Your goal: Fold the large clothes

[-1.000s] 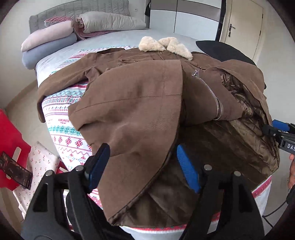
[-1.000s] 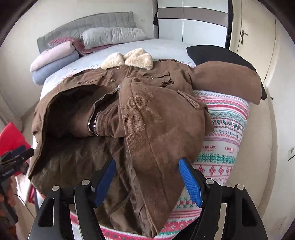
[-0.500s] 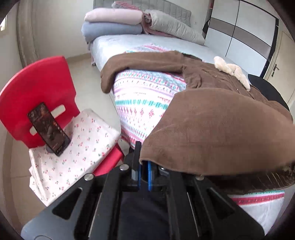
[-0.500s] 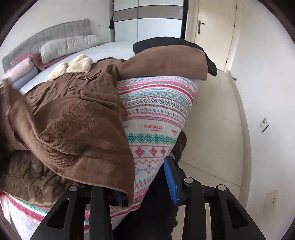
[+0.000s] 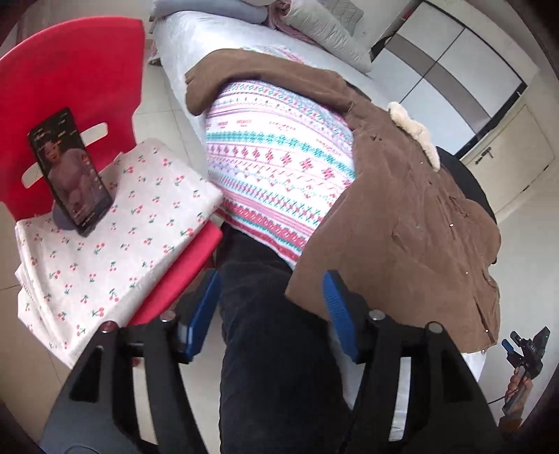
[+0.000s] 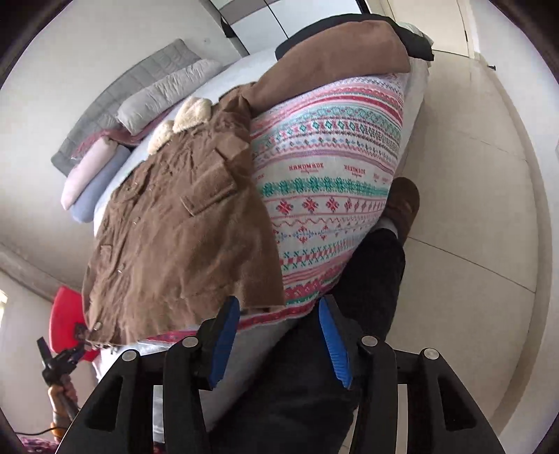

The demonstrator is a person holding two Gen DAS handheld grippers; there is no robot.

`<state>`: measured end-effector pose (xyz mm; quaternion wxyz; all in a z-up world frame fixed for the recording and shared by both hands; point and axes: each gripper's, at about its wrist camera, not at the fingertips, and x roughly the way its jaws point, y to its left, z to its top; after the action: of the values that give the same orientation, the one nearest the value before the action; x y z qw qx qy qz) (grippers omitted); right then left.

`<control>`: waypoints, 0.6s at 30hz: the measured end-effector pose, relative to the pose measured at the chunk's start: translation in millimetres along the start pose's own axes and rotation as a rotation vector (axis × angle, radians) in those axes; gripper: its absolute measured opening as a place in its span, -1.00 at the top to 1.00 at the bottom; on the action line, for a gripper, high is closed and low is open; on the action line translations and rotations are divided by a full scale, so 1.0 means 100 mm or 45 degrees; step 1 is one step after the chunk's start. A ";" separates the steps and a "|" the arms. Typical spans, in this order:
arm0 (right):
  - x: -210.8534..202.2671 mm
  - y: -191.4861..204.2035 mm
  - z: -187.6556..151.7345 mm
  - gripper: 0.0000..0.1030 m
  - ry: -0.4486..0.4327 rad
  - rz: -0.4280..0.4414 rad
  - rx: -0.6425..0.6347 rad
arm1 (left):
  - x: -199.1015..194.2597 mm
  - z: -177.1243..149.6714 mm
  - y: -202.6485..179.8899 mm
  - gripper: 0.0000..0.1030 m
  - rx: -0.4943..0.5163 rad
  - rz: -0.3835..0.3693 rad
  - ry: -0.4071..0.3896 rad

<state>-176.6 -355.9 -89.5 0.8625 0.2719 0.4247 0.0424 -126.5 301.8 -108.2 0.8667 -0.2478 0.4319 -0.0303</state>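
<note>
L gripper [image 5: 270, 316] tilts down, jaws opening, nothing btwn the blue pads, only the person's dark trouser leg [image 5: 279, 349] below. R gripper [image 6: 277, 340] same: angled down, jaws opening, empty.

The brown corduroy coat with a fleece collar [image 5: 401, 216] lies on the patterned knitted blanket [image 5: 279, 167] that covers the bed, one sleeve reaching toward twelve o'clock, where the stacked pillows [image 5: 325, 24] sit. At nine o'clock of the bed stands a red plastic chair [image 5: 70, 70]. On it lies a folded cherry-print cloth [image 5: 115, 237], with a black phone [image 5: 70, 171] propped on the cloth.
</note>
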 end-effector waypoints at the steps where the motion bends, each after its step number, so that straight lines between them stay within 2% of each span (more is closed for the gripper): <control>1: -0.01 -0.01 0.07 -0.25 -0.036 0.062 0.022 | 0.07 0.10 -0.07 -0.40 0.043 -0.062 -0.003; 3: 0.12 0.00 0.24 -0.29 -0.061 0.168 0.050 | 0.27 0.26 -0.22 -0.41 0.127 -0.134 0.009; 5: 0.36 0.01 0.38 -0.29 -0.027 0.236 0.072 | 0.53 0.40 -0.32 -0.41 0.187 -0.237 0.065; 8: 0.77 0.04 0.57 -0.29 0.041 0.274 0.083 | 0.87 0.59 -0.41 -0.39 0.192 -0.369 0.135; 12: 1.10 0.17 0.81 -0.29 0.047 0.353 0.037 | 1.02 0.84 -0.59 -0.38 0.237 -0.535 0.156; 15: 1.34 0.15 0.97 -0.29 0.073 0.369 0.044 | 1.23 0.92 -0.69 -0.37 0.229 -0.579 0.244; 16: 1.44 0.10 0.99 -0.29 0.097 0.365 0.068 | 1.32 0.92 -0.69 -0.30 0.208 -0.582 0.290; 17: 1.53 0.05 0.99 -0.29 0.124 0.382 0.100 | 1.37 0.88 -0.69 -0.14 0.198 -0.585 0.320; 18: 1.58 -0.01 0.96 -0.28 0.119 0.420 0.128 | 1.36 0.85 -0.70 -0.03 0.213 -0.587 0.314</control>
<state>-3.8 -350.5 -154.5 0.8085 0.3784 0.4155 0.1748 34.1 238.7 -133.4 0.7953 -0.2615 0.4622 -0.2924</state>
